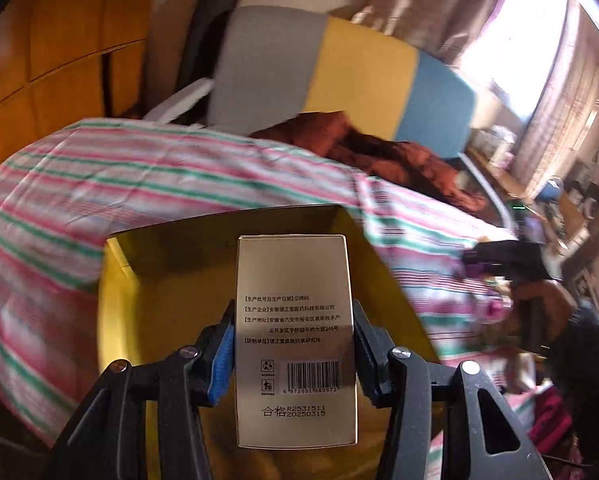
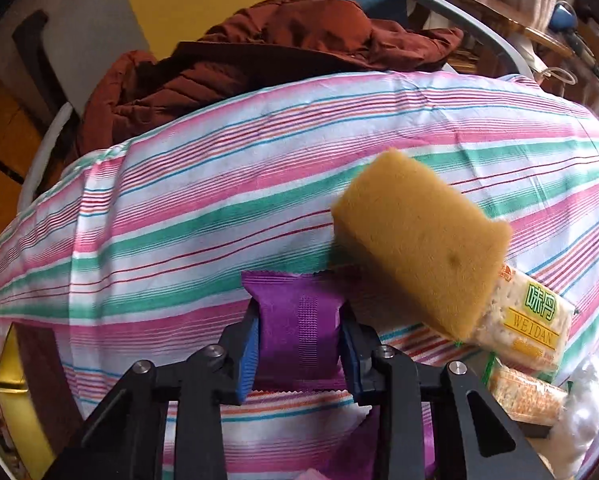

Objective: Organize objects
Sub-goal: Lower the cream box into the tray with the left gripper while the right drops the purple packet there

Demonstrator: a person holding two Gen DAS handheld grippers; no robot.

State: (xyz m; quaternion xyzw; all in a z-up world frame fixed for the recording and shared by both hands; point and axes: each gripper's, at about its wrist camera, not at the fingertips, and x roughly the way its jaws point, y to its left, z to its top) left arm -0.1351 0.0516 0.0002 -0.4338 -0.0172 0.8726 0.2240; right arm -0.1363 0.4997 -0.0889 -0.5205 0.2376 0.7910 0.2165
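Note:
My left gripper [image 1: 293, 320] is shut on a slim gold carton [image 1: 295, 340] with a barcode and printed text, held above an open gold box [image 1: 171, 280] that lies on the striped bedsheet [image 1: 139, 184]. My right gripper [image 2: 299, 320] is shut on a purple snack packet [image 2: 299, 320] just above the sheet [image 2: 219, 184]. A yellow sponge [image 2: 419, 248] lies to its right, resting on a "Weidan" cracker pack [image 2: 531, 320]. The right gripper also shows in the left wrist view [image 1: 499, 256], at the right.
A rust-brown jacket [image 2: 259, 52] is heaped at the far side of the bed, against a grey, yellow and blue headboard [image 1: 359, 76]. A second cracker pack [image 2: 527, 396] and white plastic wrap [image 2: 583, 412] lie at the right. The gold box edge [image 2: 15, 396] shows at the left.

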